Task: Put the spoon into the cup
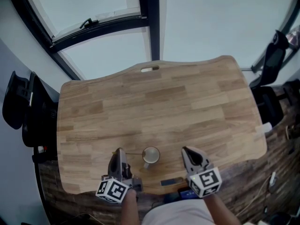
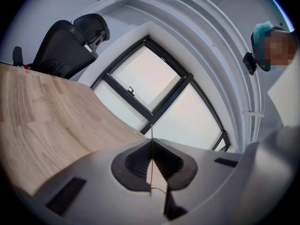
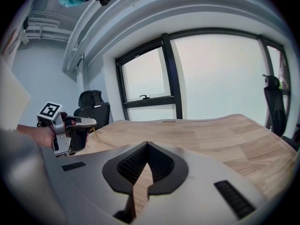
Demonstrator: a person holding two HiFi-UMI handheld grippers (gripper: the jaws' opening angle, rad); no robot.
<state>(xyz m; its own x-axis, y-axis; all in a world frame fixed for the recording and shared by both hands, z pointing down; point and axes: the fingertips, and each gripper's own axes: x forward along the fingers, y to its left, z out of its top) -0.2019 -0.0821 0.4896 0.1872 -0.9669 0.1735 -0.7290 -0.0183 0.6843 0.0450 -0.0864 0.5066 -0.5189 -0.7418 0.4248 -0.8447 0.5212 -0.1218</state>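
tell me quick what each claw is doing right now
left claw: closed on the thin handle of the spoon
right claw: closed, nothing in it

Head view: thin metal spoon (image 1: 133, 152) shows only as a hairline between left gripper (image 1: 119, 151) and small pale round cup (image 1: 151, 154); bowl end not discernible. Nearby small dark flat object (image 1: 171, 182): too small to identify. At left, black office chair (image 1: 16, 102): cut by frame edge.
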